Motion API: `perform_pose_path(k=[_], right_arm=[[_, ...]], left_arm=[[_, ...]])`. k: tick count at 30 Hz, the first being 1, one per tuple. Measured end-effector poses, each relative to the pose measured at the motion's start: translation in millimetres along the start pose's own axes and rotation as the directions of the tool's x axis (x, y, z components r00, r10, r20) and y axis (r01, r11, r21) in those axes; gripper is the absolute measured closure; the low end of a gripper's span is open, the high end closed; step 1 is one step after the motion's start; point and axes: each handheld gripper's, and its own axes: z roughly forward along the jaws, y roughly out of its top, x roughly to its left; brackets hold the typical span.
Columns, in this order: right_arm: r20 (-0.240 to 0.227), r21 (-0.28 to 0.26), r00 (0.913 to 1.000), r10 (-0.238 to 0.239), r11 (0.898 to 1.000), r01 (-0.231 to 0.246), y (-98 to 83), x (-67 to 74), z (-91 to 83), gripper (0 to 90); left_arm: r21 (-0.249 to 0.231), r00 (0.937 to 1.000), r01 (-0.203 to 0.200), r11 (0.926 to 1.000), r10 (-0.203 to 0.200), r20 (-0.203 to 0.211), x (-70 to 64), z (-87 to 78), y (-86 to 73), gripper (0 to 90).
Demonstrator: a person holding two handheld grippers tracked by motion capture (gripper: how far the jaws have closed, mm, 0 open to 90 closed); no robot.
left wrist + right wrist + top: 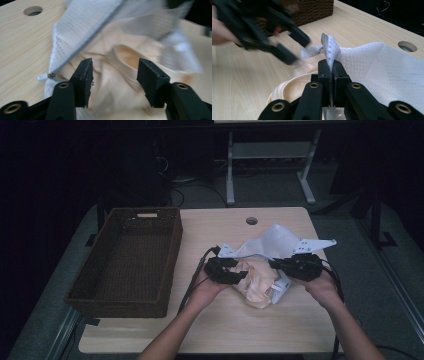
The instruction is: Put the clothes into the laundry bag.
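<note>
A pale wooden table top (215,330) with rounded corners sits in a dim room, its grain running lengthwise. A round cable hole (251,220) is cut near its far edge. The grey floor (400,250) surrounds it, lit only faintly. Beyond the table stands a white metal desk frame (270,155) with two splayed feet, and dark cables (187,187) trail on the floor beside it. The back of the room falls into near-black shadow.

Basket (127,262) and cloth (272,251) on table (210,330)
</note>
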Motion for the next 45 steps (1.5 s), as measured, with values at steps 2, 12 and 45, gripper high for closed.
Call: perform_pose_path(k=[2,12,45], right_arm=[[0.001,0.001,1.0000,0.003,1.000,-0.003,0.0,0.1,0.3,86.8],[-0.004,0.018,1.0000,0.002,1.000,-0.002,-2.0,1.1,4.8,86.8],[-0.015,0.029,0.9999,-0.003,1.000,0.004,-4.1,3.7,7.9,86.8]], left_arm=[[-0.001,0.9990,0.003,1.0000,-0.003,0.044,-6.4,-13.3,-3.9,42.0],[0.114,0.9880,-0.065,0.9914,0.048,0.147,-37.2,-0.2,-39.4,32.2],[-0.045,0.9949,-0.076,0.9961,0.079,0.064,-28.1,-25.1,-3.8,85.7]])
